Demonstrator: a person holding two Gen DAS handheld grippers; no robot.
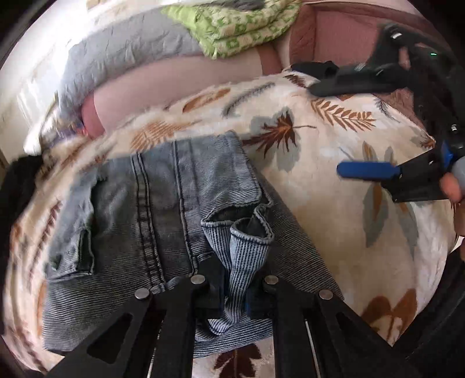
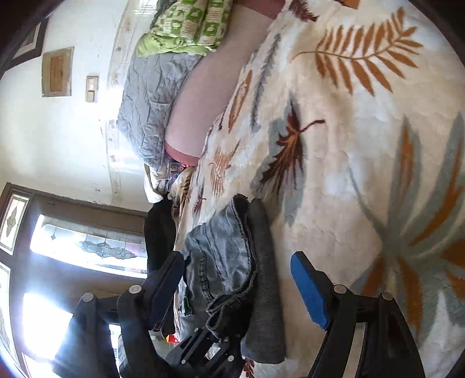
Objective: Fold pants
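Denim jeans [image 1: 162, 203] lie partly folded on a leaf-print blanket [image 1: 334, 139]; the left gripper [image 1: 237, 293] pinches a leg cuff, while the right gripper [image 1: 345, 125], at two o'clock, stands wide and empty.

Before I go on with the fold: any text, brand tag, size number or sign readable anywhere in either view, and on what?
None readable.
Jeans: no tag or brand patch in view.
Leaf-print blanket and green patterned cloth: patterns only, no lettering.
Framed wall plaque: too blurred to tell if it bears any text.
Small colourful item at the blanket's edge: too small to read.
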